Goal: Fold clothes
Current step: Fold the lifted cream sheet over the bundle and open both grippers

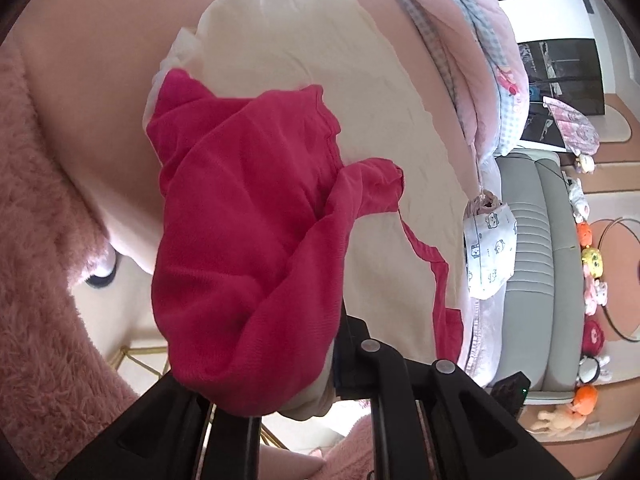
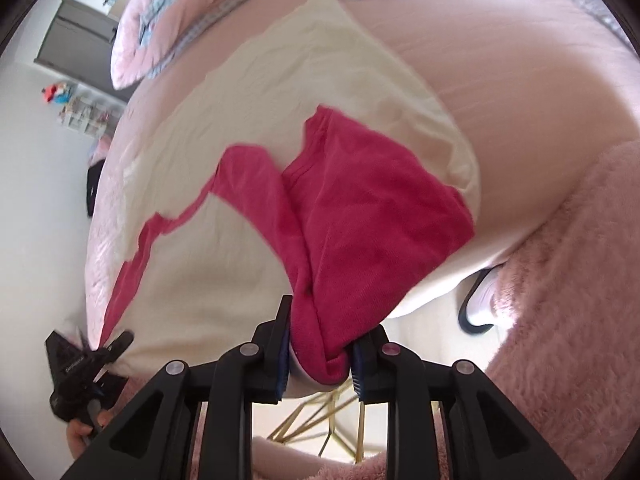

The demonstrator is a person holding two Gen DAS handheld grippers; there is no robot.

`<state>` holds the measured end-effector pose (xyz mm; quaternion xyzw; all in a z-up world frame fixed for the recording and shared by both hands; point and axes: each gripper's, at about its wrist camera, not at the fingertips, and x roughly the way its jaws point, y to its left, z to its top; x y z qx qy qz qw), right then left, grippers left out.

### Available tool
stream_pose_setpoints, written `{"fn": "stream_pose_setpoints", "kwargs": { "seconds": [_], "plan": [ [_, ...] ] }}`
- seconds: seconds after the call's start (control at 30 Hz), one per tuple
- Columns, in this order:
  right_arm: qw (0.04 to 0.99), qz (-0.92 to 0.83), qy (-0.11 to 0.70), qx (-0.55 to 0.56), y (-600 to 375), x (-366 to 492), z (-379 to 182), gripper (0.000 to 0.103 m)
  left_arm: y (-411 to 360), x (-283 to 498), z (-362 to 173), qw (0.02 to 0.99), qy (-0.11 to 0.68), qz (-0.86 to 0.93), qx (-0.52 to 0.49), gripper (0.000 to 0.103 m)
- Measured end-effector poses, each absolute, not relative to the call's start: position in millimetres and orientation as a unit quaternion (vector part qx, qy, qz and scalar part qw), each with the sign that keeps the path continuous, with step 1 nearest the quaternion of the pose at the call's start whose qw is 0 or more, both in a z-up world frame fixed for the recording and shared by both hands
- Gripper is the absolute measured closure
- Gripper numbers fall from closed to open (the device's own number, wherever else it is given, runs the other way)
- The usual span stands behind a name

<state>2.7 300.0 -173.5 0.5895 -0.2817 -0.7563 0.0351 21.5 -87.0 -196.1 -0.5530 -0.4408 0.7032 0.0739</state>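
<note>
A red garment [image 1: 248,208] hangs stretched between my two grippers above the bed. My right gripper [image 2: 322,340] is shut on a bunched fold of the red garment [image 2: 368,208], pinched between its blue pads [image 2: 282,360]. My left gripper [image 2: 110,344] shows at the lower left of the right wrist view, clamped on the garment's thin far end. In the left wrist view the cloth drapes over my left gripper [image 1: 316,352] and hides one finger. Beneath lies a cream garment [image 1: 304,52] spread flat on the pink bed sheet [image 2: 500,60].
Fuzzy pink fabric [image 2: 560,280] fills one side of each view. A folded pink quilt [image 1: 460,20] lies at the bed's far end. A grey couch [image 1: 532,240] with plush toys [image 1: 592,256] stands beyond the bed. A gold wire frame [image 2: 320,412] and a shoe [image 2: 480,304] are on the floor.
</note>
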Motion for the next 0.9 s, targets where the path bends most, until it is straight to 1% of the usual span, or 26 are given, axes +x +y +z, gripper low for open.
{"fn": "stream_pose_setpoints", "kwargs": {
  "seconds": [0.03, 0.07, 0.17, 0.2, 0.23, 0.33, 0.5, 0.63, 0.73, 0.9],
  "plan": [
    [0.042, -0.746, -0.275, 0.605, 298.9, -0.6, -180.6, 0.074, -86.1, 20.5, -200.6, 0.066, -0.437, 0.700, -0.561, 0.088],
    [0.039, -0.741, -0.279, 0.610, 300.1, -1.6, -186.6, 0.074, -85.1, 19.3, -205.0, 0.057, -0.434, 0.697, -0.568, 0.088],
    [0.039, -0.732, -0.285, 0.618, 302.9, -0.5, -197.3, 0.074, -78.4, 18.9, -201.7, 0.073, -0.418, 0.704, -0.569, 0.089],
    [0.044, -0.734, -0.285, 0.615, 303.2, 1.8, -196.1, 0.078, -76.2, 20.4, -193.4, 0.085, -0.412, 0.715, -0.558, 0.089],
    [0.052, -0.743, -0.282, 0.605, 302.2, 3.1, -189.4, 0.081, -75.2, 21.6, -186.8, 0.096, -0.409, 0.722, -0.549, 0.089],
    [0.080, -0.760, -0.285, 0.578, 302.5, 4.3, -163.7, 0.083, -74.2, 20.3, -167.3, 0.111, -0.419, 0.731, -0.527, 0.090],
    [0.113, -0.752, -0.350, 0.547, 315.5, -12.9, -129.8, 0.083, -73.9, 2.0, -141.6, 0.126, -0.434, 0.728, -0.516, 0.091],
    [0.135, -0.741, -0.392, 0.529, 325.2, -31.6, -109.7, 0.083, -81.6, -28.3, -134.4, 0.134, -0.476, 0.705, -0.509, 0.091],
    [0.132, -0.751, -0.380, 0.524, 325.0, -54.5, -98.3, 0.083, -88.6, -63.1, -132.7, 0.133, -0.485, 0.703, -0.502, 0.091],
    [0.119, -0.779, -0.336, 0.516, 310.7, -113.3, -79.4, 0.082, -90.6, -138.3, -135.3, 0.136, -0.489, 0.706, -0.494, 0.091]
  ]
}}
